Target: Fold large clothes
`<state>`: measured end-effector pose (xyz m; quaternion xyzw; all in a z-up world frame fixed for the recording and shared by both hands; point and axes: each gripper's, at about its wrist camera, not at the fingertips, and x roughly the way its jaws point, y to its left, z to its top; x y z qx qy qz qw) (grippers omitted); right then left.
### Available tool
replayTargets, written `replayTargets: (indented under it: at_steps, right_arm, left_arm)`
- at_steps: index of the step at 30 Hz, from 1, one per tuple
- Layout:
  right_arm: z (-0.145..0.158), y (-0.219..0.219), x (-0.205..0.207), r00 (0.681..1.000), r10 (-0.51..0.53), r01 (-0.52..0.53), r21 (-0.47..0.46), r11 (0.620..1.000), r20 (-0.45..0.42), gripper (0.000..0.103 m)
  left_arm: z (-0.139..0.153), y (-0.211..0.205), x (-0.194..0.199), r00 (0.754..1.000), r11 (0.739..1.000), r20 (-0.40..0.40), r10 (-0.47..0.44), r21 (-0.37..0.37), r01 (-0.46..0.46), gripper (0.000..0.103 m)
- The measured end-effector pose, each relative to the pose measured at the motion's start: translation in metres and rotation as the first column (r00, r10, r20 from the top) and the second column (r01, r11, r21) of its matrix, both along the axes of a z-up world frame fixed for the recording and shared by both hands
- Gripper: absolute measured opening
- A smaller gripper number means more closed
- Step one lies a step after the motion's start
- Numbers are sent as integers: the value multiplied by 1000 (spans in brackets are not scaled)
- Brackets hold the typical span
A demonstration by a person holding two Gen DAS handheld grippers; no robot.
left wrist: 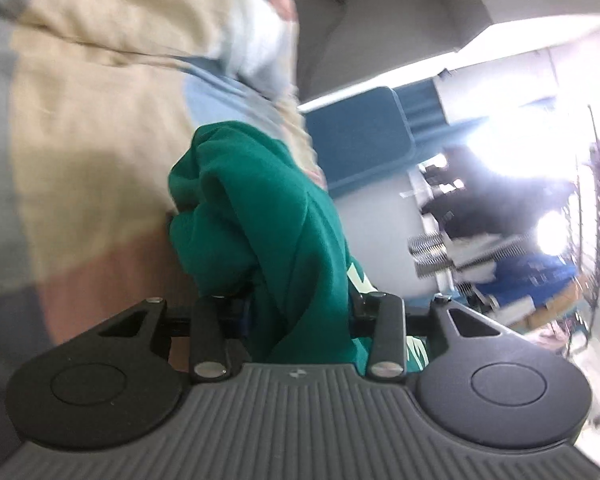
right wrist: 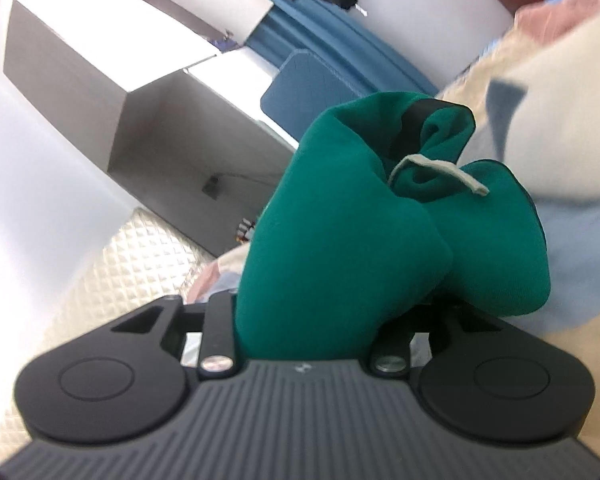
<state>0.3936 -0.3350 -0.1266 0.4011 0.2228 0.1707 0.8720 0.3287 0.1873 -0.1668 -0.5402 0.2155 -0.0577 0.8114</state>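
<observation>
A green sweatshirt [left wrist: 260,208] fills the middle of the left wrist view, and part of a pale print [left wrist: 360,280] shows on it. My left gripper [left wrist: 296,304] is shut on a bunch of this cloth, which hides the fingertips. In the right wrist view the same green sweatshirt [right wrist: 340,220] bulges out of my right gripper [right wrist: 312,316], which is shut on it. A pale drawstring [right wrist: 436,172] lies across its folds. Both bunches hang lifted off a patchwork bed cover [left wrist: 100,140] of beige, pink, grey and light blue.
A blue padded headboard [left wrist: 356,136] stands beyond the bed. A white boxed wall unit [right wrist: 100,60] and a pale quilted panel [right wrist: 120,272] lie to the left in the right wrist view. Metal coils on a rack [left wrist: 432,256] and glaring lights are at the right.
</observation>
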Motion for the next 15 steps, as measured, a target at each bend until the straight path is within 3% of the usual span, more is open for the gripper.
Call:
replayTargets:
  at_steps: [8,15]
  right_arm:
    - [90,-97,-65,987,-108,105,28,994,116,39]
    - [126,-191,-134,963,-219,219,18,975,157,39]
  left_arm:
    - [91,-92,-3,983,992,137,-125,9,125,44]
    - [139,-199,-9,948,969,202,-246,24,246,45]
